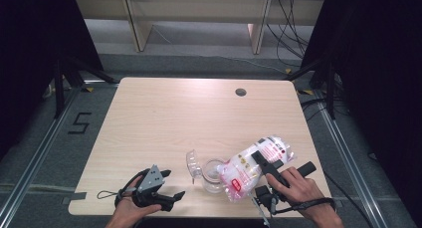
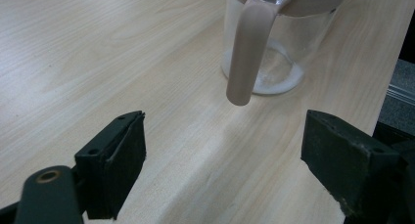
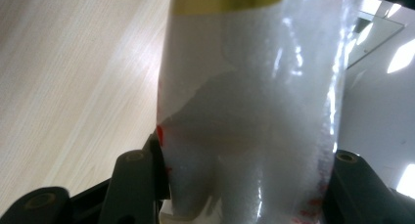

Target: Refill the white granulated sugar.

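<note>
Tilting plastic bag (image 1: pixel 254 167) of white powder over glass jar (image 1: pixel 213 175) near worktop (image 1: pixel 199 113) front edge, right gripper (image 1: pixel 263 161) clamps bag; left gripper (image 1: pixel 171 184) rests open beside jar.

One worktop (image 1: pixel 164 113) carries one clear glass jar (image 1: pixel 214 175), one open jar lid (image 1: pixel 192 162) beside it, and one plastic bag (image 1: pixel 251 166) of white grains. Two tools are present: the left tool (image 1: pixel 169 185) and the right tool (image 1: pixel 261 161). Two hands hold them.
</note>
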